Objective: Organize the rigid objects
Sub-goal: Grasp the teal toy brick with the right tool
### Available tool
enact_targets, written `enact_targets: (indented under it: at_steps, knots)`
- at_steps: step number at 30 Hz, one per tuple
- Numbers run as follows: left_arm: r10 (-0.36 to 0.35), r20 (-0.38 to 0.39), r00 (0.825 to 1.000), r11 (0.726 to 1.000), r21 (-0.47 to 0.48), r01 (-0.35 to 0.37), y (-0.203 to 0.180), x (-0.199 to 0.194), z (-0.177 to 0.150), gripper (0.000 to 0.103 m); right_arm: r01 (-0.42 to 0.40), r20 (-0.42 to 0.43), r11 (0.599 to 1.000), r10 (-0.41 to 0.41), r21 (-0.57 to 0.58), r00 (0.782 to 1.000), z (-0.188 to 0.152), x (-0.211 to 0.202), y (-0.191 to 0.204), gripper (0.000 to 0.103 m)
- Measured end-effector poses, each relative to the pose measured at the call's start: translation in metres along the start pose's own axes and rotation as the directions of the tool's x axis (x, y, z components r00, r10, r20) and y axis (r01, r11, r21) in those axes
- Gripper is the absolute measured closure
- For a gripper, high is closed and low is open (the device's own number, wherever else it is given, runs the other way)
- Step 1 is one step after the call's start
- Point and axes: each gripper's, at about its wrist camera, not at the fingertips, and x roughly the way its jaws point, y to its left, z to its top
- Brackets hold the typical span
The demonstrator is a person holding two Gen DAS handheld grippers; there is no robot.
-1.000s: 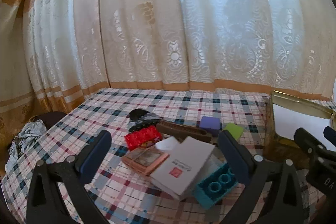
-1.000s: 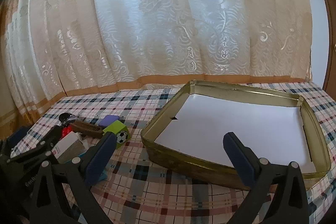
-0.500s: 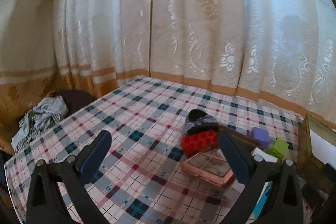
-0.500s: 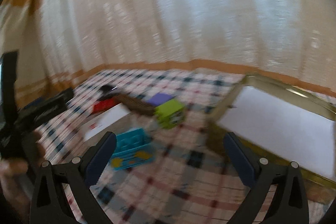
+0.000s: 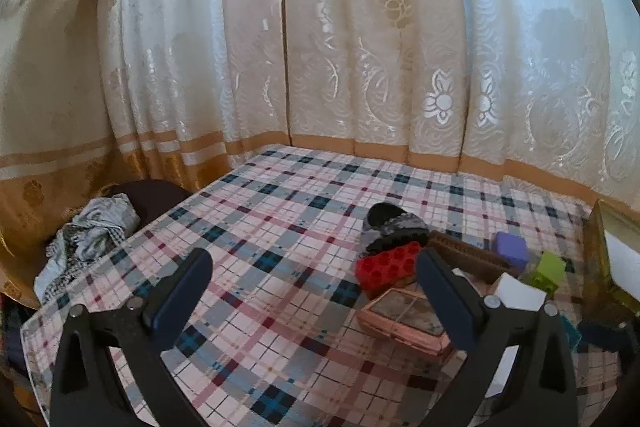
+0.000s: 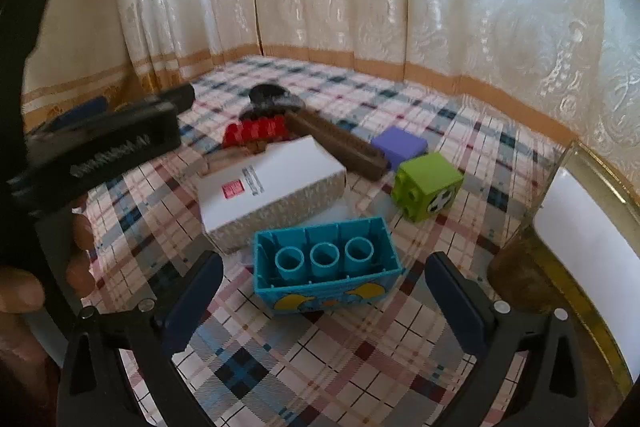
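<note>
Lined up on the teal brick left of the gold tin with the right gripper spread, left gripper likewise spread and idle; probably needed closing next.

A teal block lay hollow side up between the right jaws, just ahead of their tips. Beyond it sat a white box, a green cube tilted to the right, a purple cube, a brown comb and a red brick.
</note>
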Motion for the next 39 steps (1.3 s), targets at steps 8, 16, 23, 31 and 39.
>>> enact_targets:
  at_steps: [8,16,23,31,39]
  knots:
    - [-0.082,-0.006,0.997,0.996,0.027,0.082,-0.009,0.002,-0.002,0.0,-0.021,-0.034,0.999,0.022,0.038,0.999,-0.003,0.005,-0.006,0.035]
    - [-0.302,-0.023,0.953,0.95,0.071,0.303,-0.03,-0.007,-0.005,0.0,0.101,0.044,0.971,-0.113,0.216,0.993,-0.018,-0.026,-0.042,0.035]
    - [-0.334,-0.12,0.935,0.916,0.19,0.352,-0.06,-0.005,-0.016,0.0,0.141,0.051,0.935,-0.167,0.326,0.985,-0.02,-0.036,-0.071,0.035]
    - [-0.368,-0.165,0.915,0.874,0.275,0.401,-0.076,-0.008,-0.021,0.006,0.141,0.051,0.938,-0.166,0.317,0.985,-0.019,-0.036,-0.067,0.035]
    - [-0.361,-0.245,0.9,0.869,0.263,0.42,-0.08,0.007,-0.022,0.034,0.131,0.045,0.941,-0.153,0.311,0.987,-0.019,-0.034,-0.069,0.035]
